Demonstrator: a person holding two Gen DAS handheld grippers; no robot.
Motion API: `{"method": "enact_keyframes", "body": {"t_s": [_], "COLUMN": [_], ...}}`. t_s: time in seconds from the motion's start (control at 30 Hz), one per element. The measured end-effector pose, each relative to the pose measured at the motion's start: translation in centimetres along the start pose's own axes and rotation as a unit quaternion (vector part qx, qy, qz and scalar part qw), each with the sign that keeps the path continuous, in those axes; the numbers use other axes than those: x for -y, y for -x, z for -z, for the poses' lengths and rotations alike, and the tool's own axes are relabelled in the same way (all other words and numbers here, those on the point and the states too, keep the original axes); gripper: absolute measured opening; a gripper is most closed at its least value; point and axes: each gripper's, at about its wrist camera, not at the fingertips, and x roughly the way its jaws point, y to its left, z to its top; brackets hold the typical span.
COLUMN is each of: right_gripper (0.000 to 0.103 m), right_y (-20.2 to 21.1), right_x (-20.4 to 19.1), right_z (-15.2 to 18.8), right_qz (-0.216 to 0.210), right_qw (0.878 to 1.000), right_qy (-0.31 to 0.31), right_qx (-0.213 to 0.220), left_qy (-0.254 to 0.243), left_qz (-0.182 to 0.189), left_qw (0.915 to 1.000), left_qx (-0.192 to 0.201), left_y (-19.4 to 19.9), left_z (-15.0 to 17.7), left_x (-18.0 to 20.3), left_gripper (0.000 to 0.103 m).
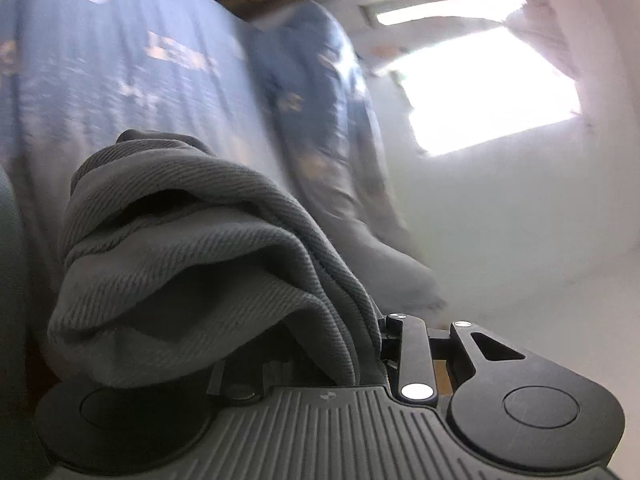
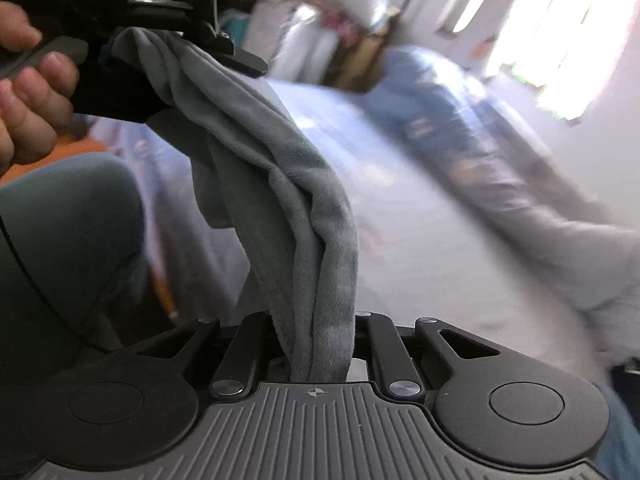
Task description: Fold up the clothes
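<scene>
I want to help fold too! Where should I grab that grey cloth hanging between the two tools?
Grab the grey cloth at its loose lower flap, the part drooping below the stretched band. Come from underneath, on the side toward the person. Both ends are already pinched, by the left tool and the right tool, so only that flap hangs free.

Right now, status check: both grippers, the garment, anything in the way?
Left gripper and right gripper both clamped on the grey ribbed-knit garment. It hangs bunched between them, off the blue patterned bedsheet. Nothing blocking.
</scene>
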Motion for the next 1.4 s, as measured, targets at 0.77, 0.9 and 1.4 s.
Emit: {"method": "enact_keyframes", "body": {"t_s": [0.77,0.9,1.4], "right_gripper": [0.037,0.045,0.103], "right_y": [-23.2,-23.0,-13.7], "right_x": [19.5,21.2,18.9], "right_z": [3.8,5.3,3.3], "right_qz": [-0.01,-0.015,0.06], "right_qw": [0.981,0.971,0.929], "right_qy": [-0.161,-0.226,-0.36], "right_qx": [-0.111,-0.072,0.069], "left_qy": [-0.212,-0.282,-0.181], "left_qz": [-0.095,-0.026,-0.033], "left_qw": [0.9637,0.9547,0.9818], "left_qx": [-0.132,-0.093,-0.048], "left_y": [-31.1,-31.3,-25.1], "left_z": [-4.9,-4.8,-11.9], "left_x": [3.4,4.5,-0.3], "left_gripper": [0.069,0.103,0.103]}}
